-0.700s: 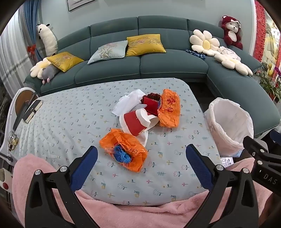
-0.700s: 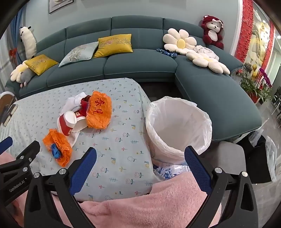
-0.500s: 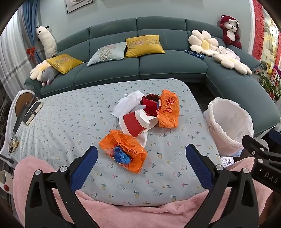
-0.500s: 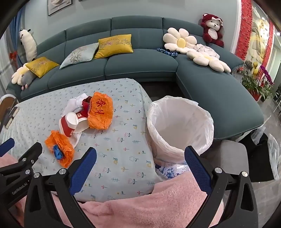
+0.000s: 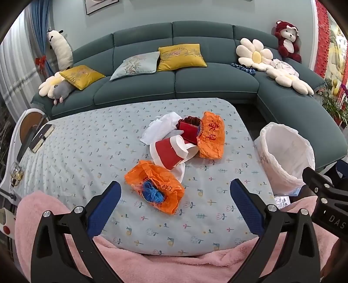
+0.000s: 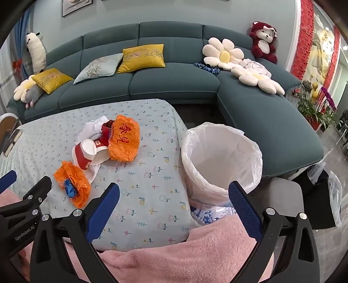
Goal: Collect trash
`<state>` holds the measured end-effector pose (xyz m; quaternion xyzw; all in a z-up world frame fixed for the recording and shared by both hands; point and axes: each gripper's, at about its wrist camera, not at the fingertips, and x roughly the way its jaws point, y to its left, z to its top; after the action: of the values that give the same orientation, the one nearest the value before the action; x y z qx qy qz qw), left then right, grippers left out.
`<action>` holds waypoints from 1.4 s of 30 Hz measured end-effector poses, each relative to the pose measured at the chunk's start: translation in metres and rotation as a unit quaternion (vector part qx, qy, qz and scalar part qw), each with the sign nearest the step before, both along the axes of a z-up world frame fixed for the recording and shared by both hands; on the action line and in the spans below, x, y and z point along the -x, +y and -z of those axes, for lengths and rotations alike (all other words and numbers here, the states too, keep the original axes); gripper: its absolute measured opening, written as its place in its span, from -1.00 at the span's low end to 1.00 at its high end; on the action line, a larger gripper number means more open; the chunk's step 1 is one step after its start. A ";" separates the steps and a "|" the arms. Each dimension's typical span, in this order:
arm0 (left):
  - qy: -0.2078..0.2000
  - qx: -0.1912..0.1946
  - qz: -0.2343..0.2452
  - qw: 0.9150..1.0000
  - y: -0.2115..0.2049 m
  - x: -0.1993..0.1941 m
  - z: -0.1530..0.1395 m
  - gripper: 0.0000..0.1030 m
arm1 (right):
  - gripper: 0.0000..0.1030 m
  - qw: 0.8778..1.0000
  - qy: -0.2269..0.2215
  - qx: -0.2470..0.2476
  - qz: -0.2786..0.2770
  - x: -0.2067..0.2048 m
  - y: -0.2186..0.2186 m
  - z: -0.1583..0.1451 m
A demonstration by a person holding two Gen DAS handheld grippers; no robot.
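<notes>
The near orange bag (image 5: 155,187) lies dead ahead of the spread, empty left claw (image 5: 174,204); the right claw (image 6: 174,206), equally spread, faces the bin (image 6: 221,161).

trash pile (image 5: 182,150) on the table (image 5: 87,152), bin (image 5: 285,156) to its right, sofa (image 5: 195,82) behind

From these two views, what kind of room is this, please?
Most likely a home living room: a teal corner sofa with yellow cushions and a red plush bear, and a framed picture on the wall behind it.
</notes>
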<state>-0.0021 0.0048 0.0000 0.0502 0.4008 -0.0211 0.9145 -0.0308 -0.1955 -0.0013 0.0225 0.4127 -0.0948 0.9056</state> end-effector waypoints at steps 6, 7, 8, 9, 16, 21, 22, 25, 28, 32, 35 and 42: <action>-0.003 -0.003 -0.003 1.000 0.001 0.001 0.000 0.86 | 0.86 1.000 -0.018 0.009 -0.001 0.003 0.001 -0.003; -0.003 -0.003 -0.003 1.000 0.001 0.001 0.000 0.86 | 0.86 1.000 -0.020 0.010 -0.002 0.004 0.001 -0.004; -0.003 -0.001 -0.003 1.000 0.001 0.001 -0.001 0.86 | 0.86 1.000 -0.021 0.013 -0.003 0.004 0.001 -0.004; -0.003 -0.001 -0.002 1.000 0.001 0.001 -0.001 0.86 | 0.86 1.000 -0.021 0.014 -0.005 0.004 0.002 -0.005; -0.002 -0.001 -0.002 1.000 0.001 0.002 -0.002 0.86 | 0.86 1.000 -0.020 0.012 -0.003 0.003 0.002 -0.005; -0.004 -0.003 -0.002 1.000 0.001 0.003 -0.002 0.85 | 0.86 1.000 -0.019 0.012 -0.003 0.003 0.002 -0.005; -0.004 -0.003 -0.002 1.000 0.001 0.003 -0.002 0.85 | 0.86 1.000 -0.017 0.010 -0.003 0.002 0.002 -0.005; -0.004 -0.003 -0.002 1.000 0.000 0.002 -0.003 0.85 | 0.86 1.000 -0.013 0.004 -0.003 0.002 0.000 -0.003; -0.004 -0.003 -0.002 1.000 0.000 0.002 -0.002 0.85 | 0.86 1.000 -0.013 0.004 0.000 0.002 -0.002 -0.003; -0.004 -0.003 -0.002 1.000 0.000 0.002 -0.002 0.85 | 0.86 1.000 -0.012 0.011 0.002 0.002 -0.003 -0.004; -0.004 -0.003 -0.002 1.000 0.000 0.003 -0.002 0.85 | 0.86 1.000 -0.010 0.015 0.004 0.001 -0.001 -0.005; -0.004 -0.004 -0.001 1.000 0.000 0.003 -0.002 0.85 | 0.86 1.000 -0.011 0.018 0.002 0.001 0.000 -0.007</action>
<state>-0.0048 0.0043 0.0020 0.0531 0.3973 -0.0181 0.9160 -0.0320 -0.1955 0.0055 0.0083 0.4006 -0.1037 0.9103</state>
